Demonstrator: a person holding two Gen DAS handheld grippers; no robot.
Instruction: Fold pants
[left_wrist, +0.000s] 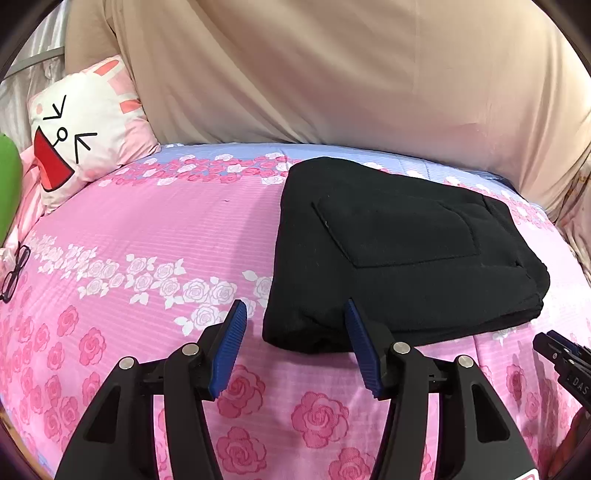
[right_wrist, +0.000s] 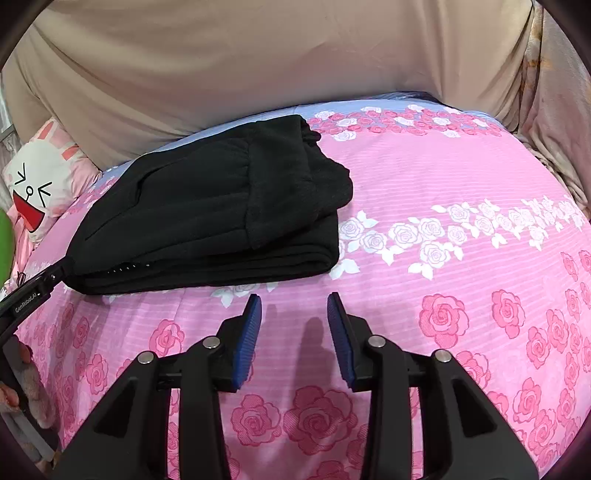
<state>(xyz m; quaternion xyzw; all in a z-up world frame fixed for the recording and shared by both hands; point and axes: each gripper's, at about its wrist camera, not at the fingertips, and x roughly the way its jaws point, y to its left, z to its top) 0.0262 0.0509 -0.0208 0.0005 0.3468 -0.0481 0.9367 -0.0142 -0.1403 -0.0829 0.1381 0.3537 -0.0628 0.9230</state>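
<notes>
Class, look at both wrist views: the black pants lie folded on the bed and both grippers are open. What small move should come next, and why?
Probably draw both grippers back from the black pants. They already lie as a compact stacked bundle on the pink bedspread, and the left gripper and right gripper stand open with nothing between the pads, so no further fold seems needed.

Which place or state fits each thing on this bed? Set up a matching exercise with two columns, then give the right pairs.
Things:
1. black fleece pants
2. white cartoon-face pillow
3. black-framed glasses
4. left gripper

Places or states:
A. jaws apart, holding nothing
B. propped against the beige drape
C. folded into a stack
D. lying by the left edge of the left wrist view

Pairs: 1-C, 2-B, 3-D, 4-A
</notes>
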